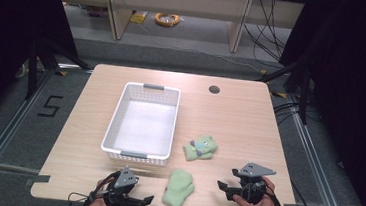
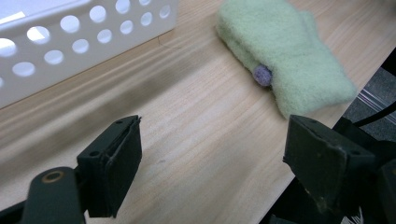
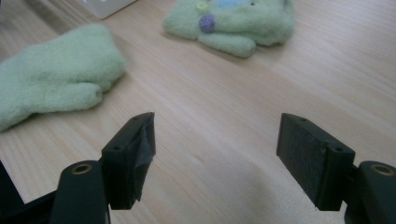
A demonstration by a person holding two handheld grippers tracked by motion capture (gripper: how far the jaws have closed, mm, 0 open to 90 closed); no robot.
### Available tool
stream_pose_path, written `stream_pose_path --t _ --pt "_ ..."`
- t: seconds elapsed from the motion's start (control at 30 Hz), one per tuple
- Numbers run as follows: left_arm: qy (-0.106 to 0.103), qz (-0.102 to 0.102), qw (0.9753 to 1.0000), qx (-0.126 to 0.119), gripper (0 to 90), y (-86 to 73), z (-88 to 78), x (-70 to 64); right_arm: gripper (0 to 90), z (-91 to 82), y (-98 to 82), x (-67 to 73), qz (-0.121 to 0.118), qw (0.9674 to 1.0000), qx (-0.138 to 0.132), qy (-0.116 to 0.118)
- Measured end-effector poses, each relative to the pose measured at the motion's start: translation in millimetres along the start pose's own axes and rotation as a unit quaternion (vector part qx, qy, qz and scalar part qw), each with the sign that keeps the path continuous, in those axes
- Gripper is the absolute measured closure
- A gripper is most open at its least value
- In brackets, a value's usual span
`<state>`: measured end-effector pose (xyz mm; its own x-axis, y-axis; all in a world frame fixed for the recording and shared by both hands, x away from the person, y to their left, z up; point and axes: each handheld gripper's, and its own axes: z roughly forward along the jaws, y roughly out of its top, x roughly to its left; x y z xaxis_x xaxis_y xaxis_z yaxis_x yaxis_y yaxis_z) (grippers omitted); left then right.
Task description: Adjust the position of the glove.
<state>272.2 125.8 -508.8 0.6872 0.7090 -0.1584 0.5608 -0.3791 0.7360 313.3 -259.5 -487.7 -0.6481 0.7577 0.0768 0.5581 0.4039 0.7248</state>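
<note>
Two pale green fleece mittens lie on the wooden table. The plain one (image 1: 178, 188) (image 2: 285, 56) (image 3: 51, 74) rests near the front edge between my grippers, a small purple pompom at its side. The other mitten (image 1: 200, 147) (image 3: 233, 23), with a decorated face, lies farther back, right of the white basket (image 1: 113, 127) (image 2: 70, 42). My left gripper (image 1: 146, 200) (image 2: 215, 168) is open just left of the plain mitten, low over the table. At the front right my right gripper (image 1: 223, 187) (image 3: 215, 158) stands open, nothing between its jaws.
The perforated white basket stands with nothing inside it, left of centre on the table (image 1: 239, 123). A round cable hole (image 1: 214, 89) sits at the back right. Black frame posts and floor rails flank the table; shelving stands behind it.
</note>
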Motion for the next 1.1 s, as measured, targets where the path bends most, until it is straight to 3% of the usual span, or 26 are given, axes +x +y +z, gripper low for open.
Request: stream_pose_path --t 0.03,0.1,0.23,0.27,0.3,0.4,0.43,0.47,0.6,0.63,0.73,0.77,0.83,0.9,0.93,1.03,1.07,1.1 --pt "0.0 0.0 1.0 0.0 18.6 0.1 0.0 0.0 29.5 0.7 0.4 -2.4 -0.02 0.9998 -0.006 -0.001" --pt "-0.001 -0.009 1.0 -0.003 18.6 -0.5 0.9 -0.9 29.8 0.8 0.7 -2.4 -0.023 0.9997 -0.006 0.004" --pt "0.001 -0.005 1.0 0.002 18.6 -0.3 0.0 -0.5 31.5 1.1 1.0 -0.3 -0.028 0.9996 -0.004 0.005" --pt "0.0 0.008 1.0 0.006 18.6 0.2 -1.3 0.5 32.0 0.9 1.6 0.6 -0.022 0.9997 -0.001 0.011" --pt "0.0 0.008 1.0 0.006 18.6 0.2 -1.3 0.5 32.0 0.9 1.6 0.6 -0.022 0.9997 -0.001 0.011" --pt "0.002 0.008 1.0 0.005 18.6 0.3 -0.8 0.1 33.6 1.1 2.1 0.3 -0.035 0.9993 -0.002 0.012" --pt "0.002 0.005 1.0 0.004 18.6 0.2 -0.2 -0.4 33.8 0.3 2.1 3.0 -0.02 0.9997 0.001 0.014" --pt "-0.004 0.003 1.0 0.002 18.6 0.1 0.0 -1.7 34.4 1.3 2.9 1.4 -0.037 0.9992 -0.001 0.017" --pt "-0.003 0.004 1.0 -0.002 18.6 0.3 0.4 -3.0 34.8 0.9 3.4 3.1 -0.039 0.9991 -0.007 0.016" --pt "-0.003 0.013 0.9999 0.008 18.6 0.7 -0.9 -1.5 34.9 1.4 3.7 3.3 -0.037 0.999 -0.007 0.022" --pt "-0.009 0.002 0.9999 0.01 18.6 0.7 -0.6 -3.1 35.0 1.0 4.9 6.1 -0.034 0.999 -0.006 0.028" --pt "-0.01 -0.002 0.9999 0.0 18.6 0.3 0.4 -5.1 35.2 1.6 5.5 6.3 -0.041 0.9986 -0.012 0.032" --pt "-0.012 0.008 0.9999 0.002 18.6 0.7 0.2 -4.8 36.5 2.6 7.3 9.3 -0.045 0.9981 -0.011 0.04" --pt "-0.015 -0.003 0.9999 0.006 18.6 0.8 1.8 -6.7 37.0 2.8 8.2 11.1 -0.046 0.998 -0.011 0.043" --pt "-0.03 -0.001 0.9995 0.011 18.6 1.9 2.0 -9.4 39.5 3.2 10.9 14.4 -0.052 0.9974 -0.014 0.049" --pt "-0.022 -0.002 0.9997 0.002 18.8 1.9 5.2 -12.6 41.0 4.5 14.8 17.4 -0.056 0.9965 -0.017 0.06" --pt "-0.029 0.002 0.9995 0.013 18.8 3.1 4.5 -12.7 42.2 5.2 17.1 18.6 -0.062 0.996 -0.019 0.062" --pt "-0.023 -0.001 0.9997 0.0 18.9 2.9 6.3 -15.3 43.4 5.6 19.7 19.4 -0.068 0.9954 -0.021 0.064"
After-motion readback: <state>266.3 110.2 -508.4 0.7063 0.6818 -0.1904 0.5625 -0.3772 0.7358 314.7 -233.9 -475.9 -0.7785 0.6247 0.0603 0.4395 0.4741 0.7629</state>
